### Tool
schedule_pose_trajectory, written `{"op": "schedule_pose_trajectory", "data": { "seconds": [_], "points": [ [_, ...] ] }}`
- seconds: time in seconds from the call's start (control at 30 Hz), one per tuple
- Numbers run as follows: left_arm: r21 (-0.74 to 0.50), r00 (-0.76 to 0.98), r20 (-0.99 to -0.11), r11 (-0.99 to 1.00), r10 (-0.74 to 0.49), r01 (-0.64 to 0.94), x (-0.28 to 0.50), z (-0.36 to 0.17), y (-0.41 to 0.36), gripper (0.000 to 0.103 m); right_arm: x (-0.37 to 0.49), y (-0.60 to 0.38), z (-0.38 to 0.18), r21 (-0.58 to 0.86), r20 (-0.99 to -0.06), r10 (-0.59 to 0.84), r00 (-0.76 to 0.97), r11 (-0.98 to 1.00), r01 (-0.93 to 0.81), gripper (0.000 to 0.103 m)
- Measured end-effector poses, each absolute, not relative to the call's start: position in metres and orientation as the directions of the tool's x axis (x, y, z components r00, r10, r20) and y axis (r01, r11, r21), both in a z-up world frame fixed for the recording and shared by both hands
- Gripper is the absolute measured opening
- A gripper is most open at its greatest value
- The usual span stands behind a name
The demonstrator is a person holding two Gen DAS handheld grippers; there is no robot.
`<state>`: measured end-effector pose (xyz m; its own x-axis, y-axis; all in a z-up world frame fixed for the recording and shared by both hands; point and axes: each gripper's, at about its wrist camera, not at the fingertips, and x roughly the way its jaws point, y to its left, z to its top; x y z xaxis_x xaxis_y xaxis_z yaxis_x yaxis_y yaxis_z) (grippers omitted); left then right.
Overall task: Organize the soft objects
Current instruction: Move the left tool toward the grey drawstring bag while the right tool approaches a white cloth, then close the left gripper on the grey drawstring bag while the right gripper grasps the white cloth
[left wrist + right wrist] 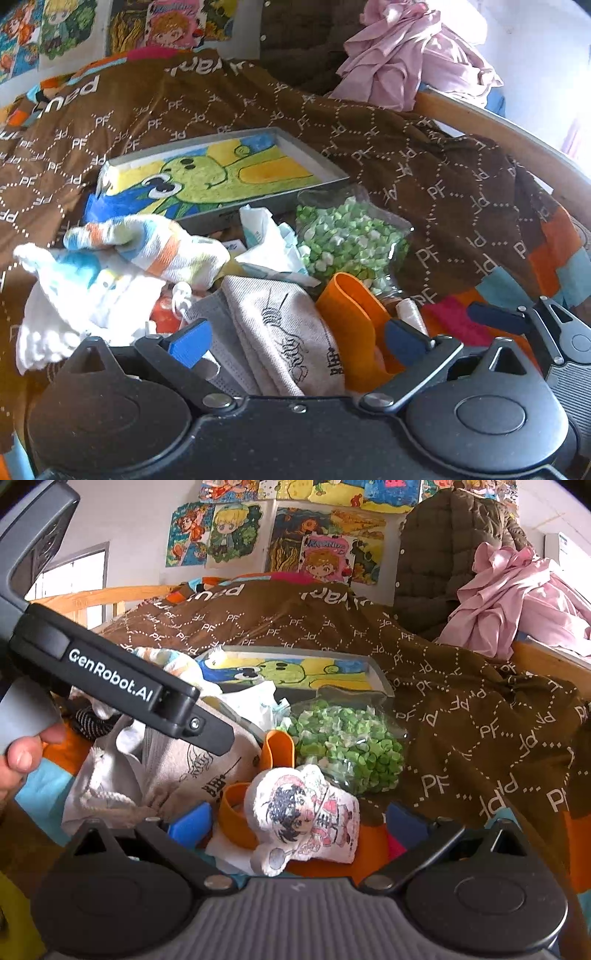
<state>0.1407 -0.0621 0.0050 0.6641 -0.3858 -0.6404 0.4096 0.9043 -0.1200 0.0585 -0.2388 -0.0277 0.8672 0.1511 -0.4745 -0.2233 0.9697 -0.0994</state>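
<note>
Right up front, the left gripper (299, 341) is sitting wide open over a beige printed cloth bag (284, 332), gripping nothing. Same deal with the right gripper (299, 821): jaws spread, a small cartoon-print plush (306, 819) lying between them, not pinched. Both soft things are resting in a messy pile on the brown blanket (461, 177), next to an orange band (351, 317) and a bag of green bits (347, 746).

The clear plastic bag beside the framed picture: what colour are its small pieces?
Green and white pieces, clearest in the right wrist view.
</note>
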Motion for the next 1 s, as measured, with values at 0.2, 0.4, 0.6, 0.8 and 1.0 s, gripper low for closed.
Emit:
{"op": "schedule_pose_trajectory", "data": {
  "seconds": [0.2, 0.4, 0.6, 0.8, 1.0],
  "points": [
    [-0.167, 0.637, -0.643, 0.89, -0.425, 0.425, 0.147, 0.003, -0.063, 0.091, 0.059, -0.243, -0.026, -0.079, -0.462, 0.153, 0.873, 0.974, -0.213, 0.096],
    [-0.245, 0.62, -0.646, 0.89, -0.445, 0.384, 0.157, -0.009, -0.057, 0.082, 0.059, -0.241, -0.028, -0.076, -0.48, 0.158, 0.863, 0.972, -0.221, 0.091],
    [-0.313, 0.592, -0.668, 0.892, -0.451, 0.326, 0.162, -0.019, -0.048, 0.075, 0.058, -0.24, -0.029, -0.08, -0.493, 0.156, 0.856, 0.971, -0.223, 0.085],
    [-0.348, 0.576, -0.666, 0.881, -0.473, 0.321, 0.16, -0.019, -0.05, 0.054, 0.058, -0.241, -0.03, -0.071, -0.511, 0.144, 0.848, 0.976, -0.208, 0.081],
    [-0.335, 0.586, -0.664, 0.886, -0.464, 0.321, 0.149, -0.015, -0.056, 0.046, 0.053, -0.245, -0.027, -0.062, -0.502, 0.121, 0.856, 0.983, -0.175, 0.072]
  ]
}}
